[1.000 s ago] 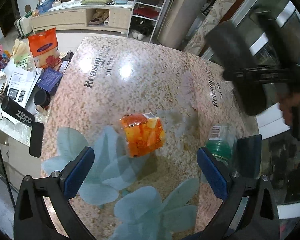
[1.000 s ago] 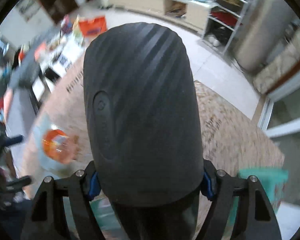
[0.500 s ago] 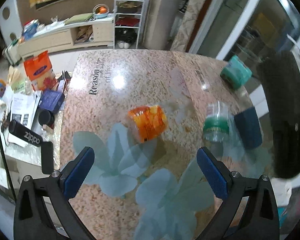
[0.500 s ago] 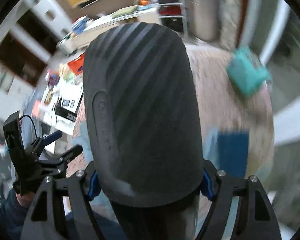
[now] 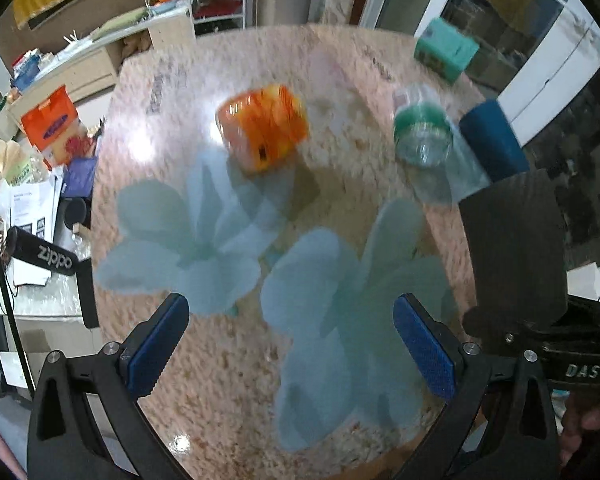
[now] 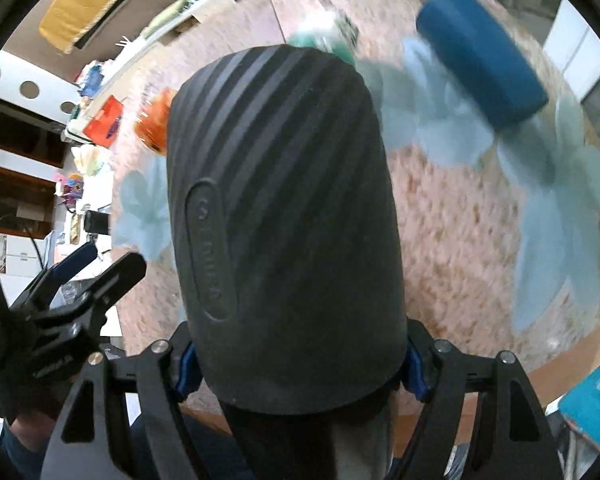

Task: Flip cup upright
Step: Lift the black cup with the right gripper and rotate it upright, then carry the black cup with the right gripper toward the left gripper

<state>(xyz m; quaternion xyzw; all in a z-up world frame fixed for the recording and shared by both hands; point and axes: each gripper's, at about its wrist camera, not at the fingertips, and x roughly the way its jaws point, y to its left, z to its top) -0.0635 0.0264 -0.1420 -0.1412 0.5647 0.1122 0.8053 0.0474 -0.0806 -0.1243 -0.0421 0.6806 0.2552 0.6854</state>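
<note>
Cup (image 6: 284,216), black ribbed, clamped in right tongs (image 6: 300,372), long axis pointing forward, left tongs (image 5: 290,344) spread wide.

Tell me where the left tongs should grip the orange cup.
Grip the orange cup probably across its curved wall at mid-length, from above: it lies on its side on the table, and the left tongs are open. Blur hides its mouth.

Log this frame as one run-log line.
left gripper: open, empty, over table | right gripper: shut on black cup | orange cup: on its side on table
</note>
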